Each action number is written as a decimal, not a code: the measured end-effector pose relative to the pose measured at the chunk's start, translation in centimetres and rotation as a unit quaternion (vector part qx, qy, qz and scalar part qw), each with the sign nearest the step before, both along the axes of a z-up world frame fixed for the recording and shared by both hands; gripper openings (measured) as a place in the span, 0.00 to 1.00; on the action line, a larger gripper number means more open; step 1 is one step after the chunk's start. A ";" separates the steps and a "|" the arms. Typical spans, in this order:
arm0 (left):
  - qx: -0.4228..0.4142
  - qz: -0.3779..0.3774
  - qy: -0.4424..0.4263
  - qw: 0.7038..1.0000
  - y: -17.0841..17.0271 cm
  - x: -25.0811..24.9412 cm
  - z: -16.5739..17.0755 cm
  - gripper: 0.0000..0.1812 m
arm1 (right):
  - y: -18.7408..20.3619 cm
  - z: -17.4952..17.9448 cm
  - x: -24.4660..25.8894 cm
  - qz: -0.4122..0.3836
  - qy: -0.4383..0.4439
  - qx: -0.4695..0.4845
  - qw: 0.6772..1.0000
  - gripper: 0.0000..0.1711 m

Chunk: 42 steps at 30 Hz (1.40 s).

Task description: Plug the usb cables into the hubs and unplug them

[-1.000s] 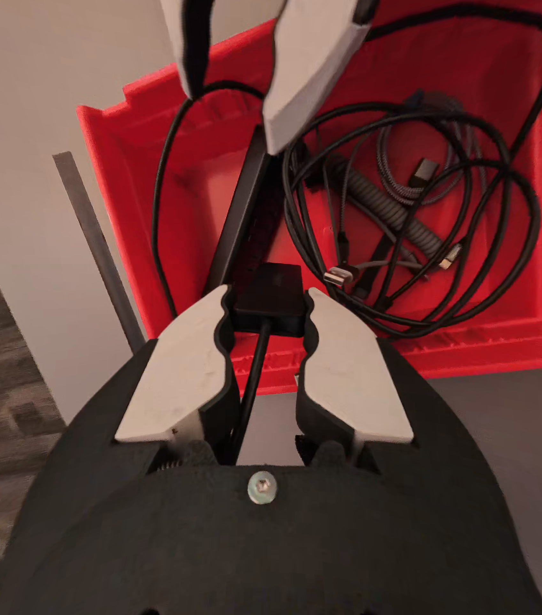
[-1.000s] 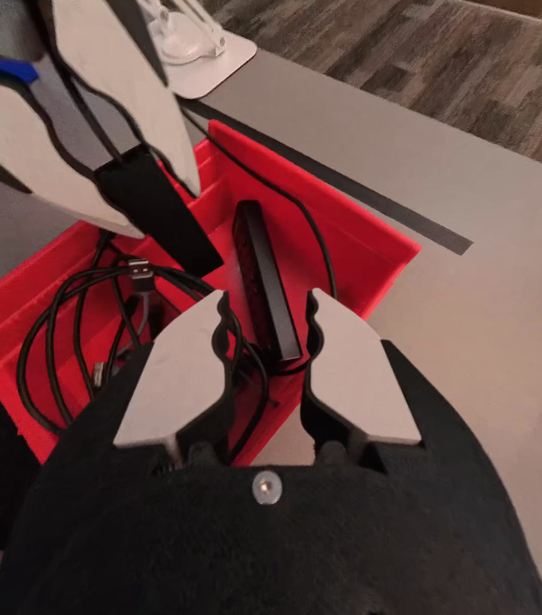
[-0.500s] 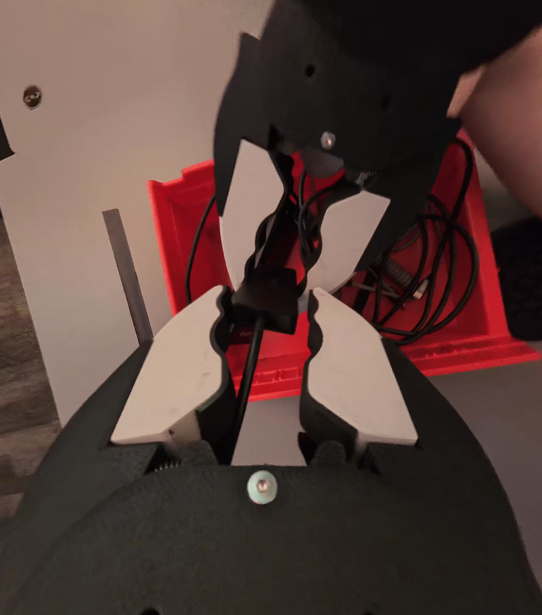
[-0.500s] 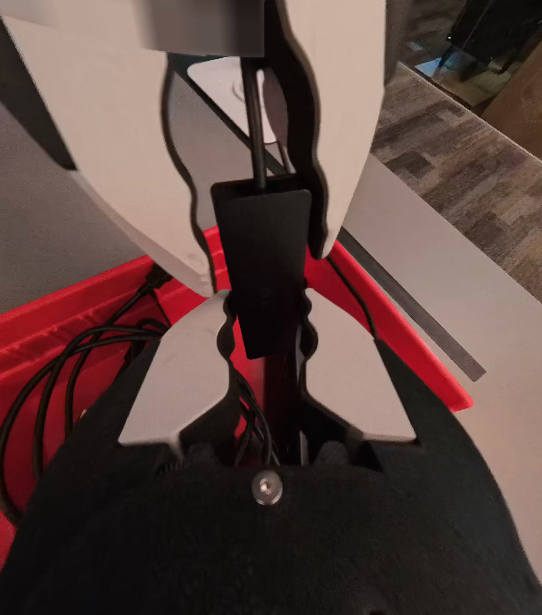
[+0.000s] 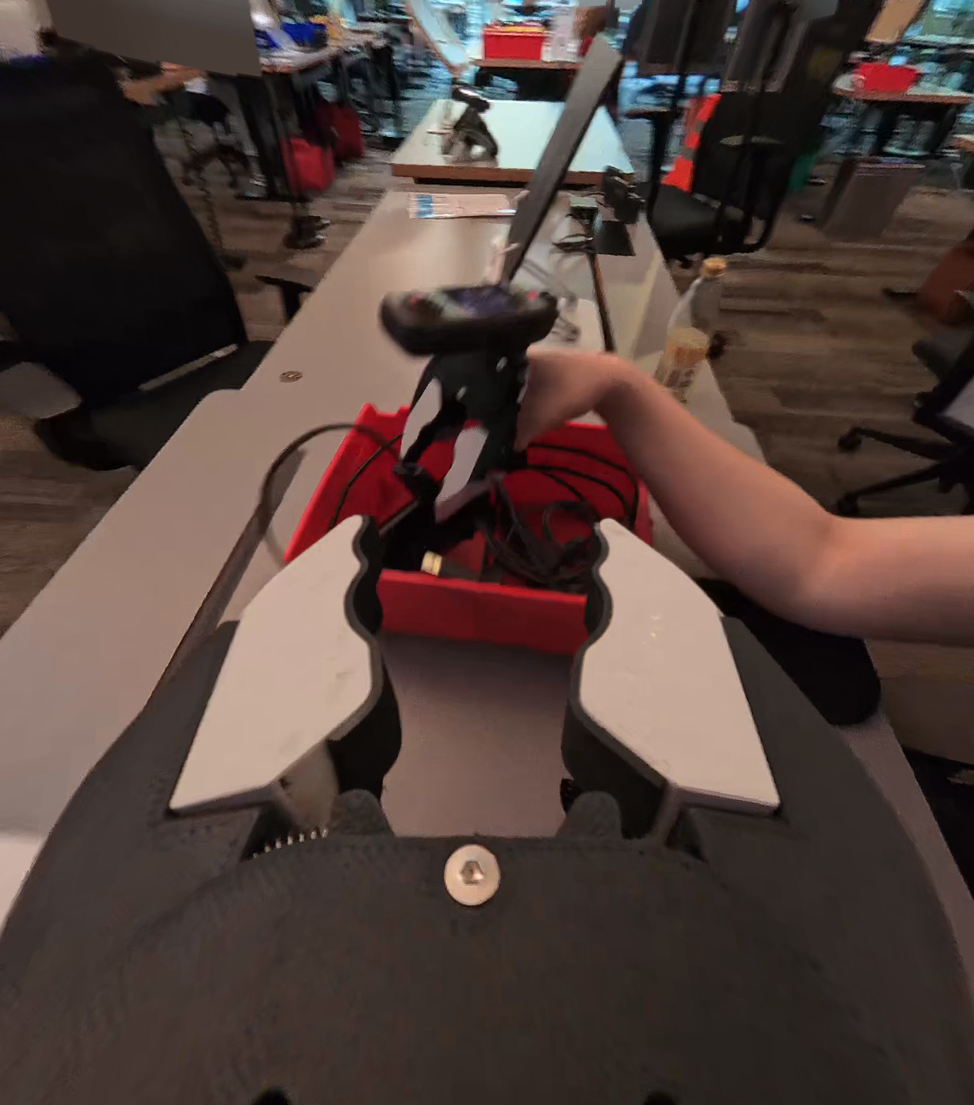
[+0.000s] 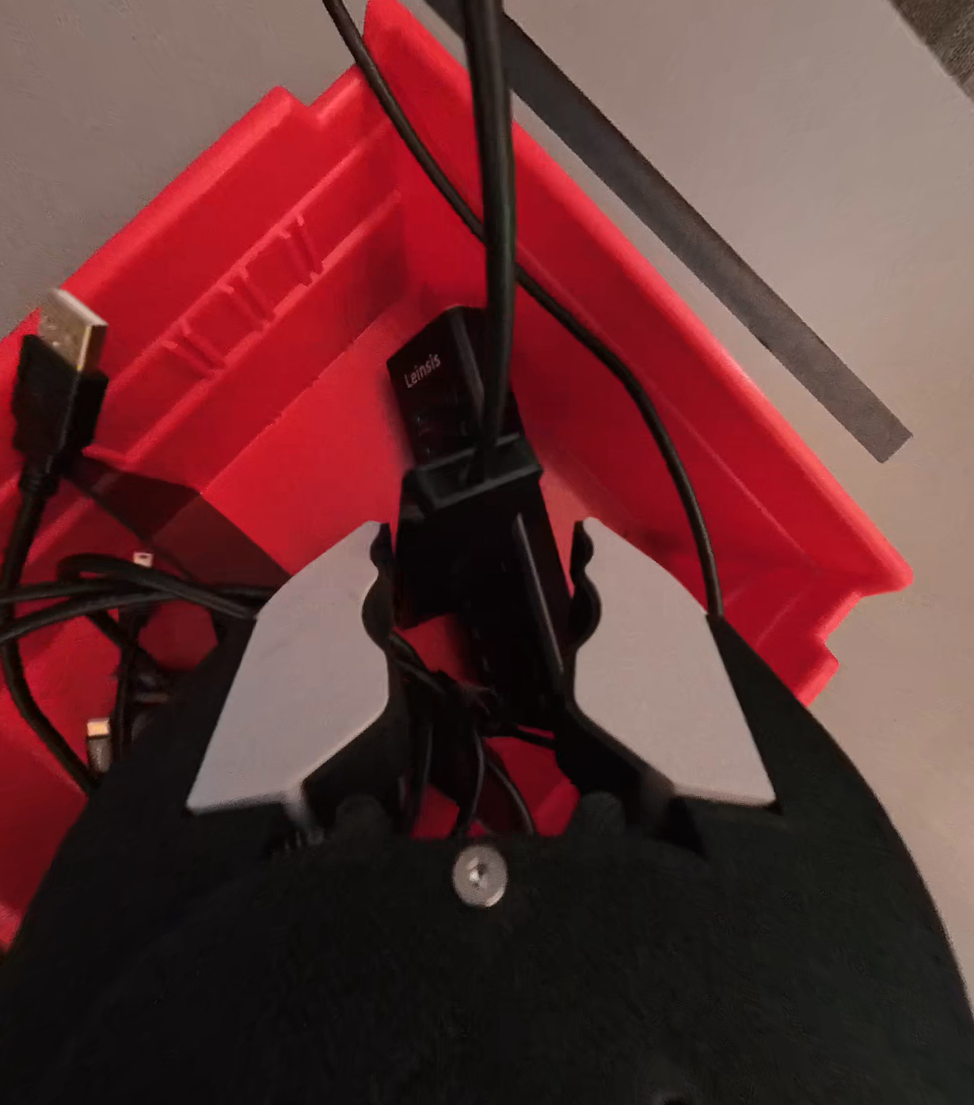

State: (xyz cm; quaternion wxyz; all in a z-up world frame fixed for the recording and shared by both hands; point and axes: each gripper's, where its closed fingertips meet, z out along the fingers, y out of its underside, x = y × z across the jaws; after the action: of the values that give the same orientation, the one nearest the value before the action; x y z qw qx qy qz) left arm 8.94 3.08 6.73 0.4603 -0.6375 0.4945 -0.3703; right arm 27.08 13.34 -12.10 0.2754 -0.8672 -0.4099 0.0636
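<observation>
My left gripper (image 5: 483, 529) is open and empty, held back from the near side of the red bin (image 5: 478, 610). My right gripper (image 6: 478, 538) is shut on a black USB hub (image 6: 472, 568) over the bin (image 6: 293, 239). The hub's cable (image 6: 493, 209) runs up out of the view. In the left wrist view the right gripper (image 5: 434, 484) hangs point-down over the bin with the hub. A second black hub (image 6: 431, 382) lies on the bin floor under it. Tangled black cables (image 5: 538, 538) and a loose USB plug (image 6: 69, 329) lie in the bin.
The bin stands on a long grey table (image 5: 114, 598) with a dark strip (image 6: 712, 251) running past it. A person's bare forearm (image 5: 771, 538) reaches in from the right. A black mat (image 5: 801, 669) lies right of the bin. A bottle (image 5: 694, 323) and a monitor (image 5: 562, 149) stand farther back. The loose USB plug (image 6: 69, 329) is closer to my right gripper, around 8 cm from its tips; the left tips are 20 cm off.
My left gripper has let go of the hub, opened and pulled back and up. My right gripper has closed on the hub and holds it over the bin.
</observation>
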 end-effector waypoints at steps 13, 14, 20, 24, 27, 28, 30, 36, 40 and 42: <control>0.053 0.561 0.108 0.819 -5.8 -42.2 -0.1 0.44 | -9.7 2.9 13.2 -0.226 -0.010 -0.039 0.973 0.47; 0.042 0.587 0.096 0.803 -7.0 -45.5 -0.5 0.45 | -10.6 1.6 13.9 -0.241 -0.018 -0.057 0.969 0.46; -0.091 0.635 0.022 0.767 -11.1 -56.4 -8.8 0.46 | -13.3 -2.3 11.7 -0.294 0.109 -0.082 0.946 0.33; -0.143 0.625 0.004 0.768 -10.9 -56.3 -14.3 0.45 | -12.7 -2.9 9.7 -0.299 0.173 -0.066 0.936 0.12; -0.186 0.608 -0.035 0.771 -10.5 -55.4 -16.5 0.41 | -12.2 -3.3 10.4 -0.318 0.137 -0.027 0.938 0.08; -0.192 0.602 -0.029 0.774 -10.4 -55.2 -17.3 0.39 | -12.2 -3.3 10.4 -0.320 0.130 -0.020 0.938 0.07; -0.210 0.581 0.008 0.786 -10.5 -54.2 -19.2 0.25 | -12.4 -3.4 10.0 -0.335 0.133 -0.018 0.933 0.07; -0.228 0.581 0.109 0.774 -10.8 -52.3 -21.0 0.07 | -13.6 -3.5 7.9 -0.333 0.072 -0.006 0.940 0.07; -0.201 0.576 0.193 0.769 -10.2 -48.8 -21.1 0.04 | -14.1 -3.4 4.7 -0.329 0.033 0.002 0.944 0.08; -0.193 0.568 0.215 0.771 -10.0 -46.0 -21.2 0.03 | -14.2 -3.4 3.0 -0.329 0.033 0.002 0.944 0.08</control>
State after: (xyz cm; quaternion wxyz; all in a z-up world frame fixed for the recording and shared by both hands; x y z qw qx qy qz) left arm -37.06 -6.96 -14.44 0.3356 -0.9407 0.0468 0.0178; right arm 30.13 -0.81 -15.45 0.2962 -0.9506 -0.0930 -0.0032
